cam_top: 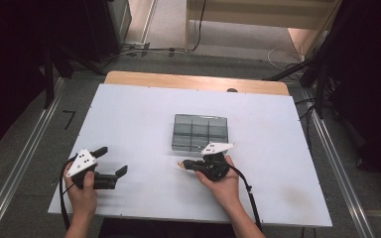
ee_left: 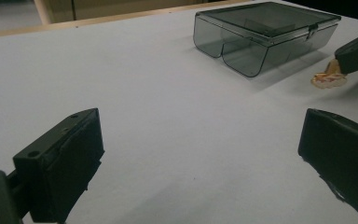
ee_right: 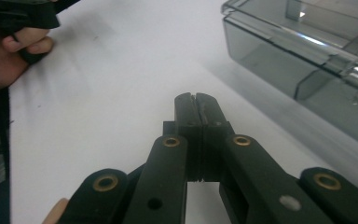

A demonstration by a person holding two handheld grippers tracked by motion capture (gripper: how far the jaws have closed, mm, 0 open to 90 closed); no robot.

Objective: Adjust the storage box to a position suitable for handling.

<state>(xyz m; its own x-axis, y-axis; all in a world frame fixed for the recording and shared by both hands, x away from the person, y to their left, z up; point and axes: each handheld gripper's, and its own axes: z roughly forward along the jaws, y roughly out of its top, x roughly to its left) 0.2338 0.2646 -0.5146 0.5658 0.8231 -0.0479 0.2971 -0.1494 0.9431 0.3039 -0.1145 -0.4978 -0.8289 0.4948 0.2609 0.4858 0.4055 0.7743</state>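
— What sort of place is this?

— A lab or recording studio, not a home. The table (cam_top: 129,114) is a bare white board laid over a wooden top, standing on grey carpet.

— What else points that way?

— Metal floor rails (cam_top: 22,163) run along the carpet at nine o'clock and again at three o'clock. Dark stands and black drapes (cam_top: 15,59) crowd both far corners, and loose cables (cam_top: 283,54) trail over the floor at one o'clock, before a pale wooden frame (cam_top: 258,17) at twelve o'clock.

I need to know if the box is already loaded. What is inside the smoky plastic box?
Through the closed lid of the box, dividers split it into compartments that look empty. The tint could hide something small.
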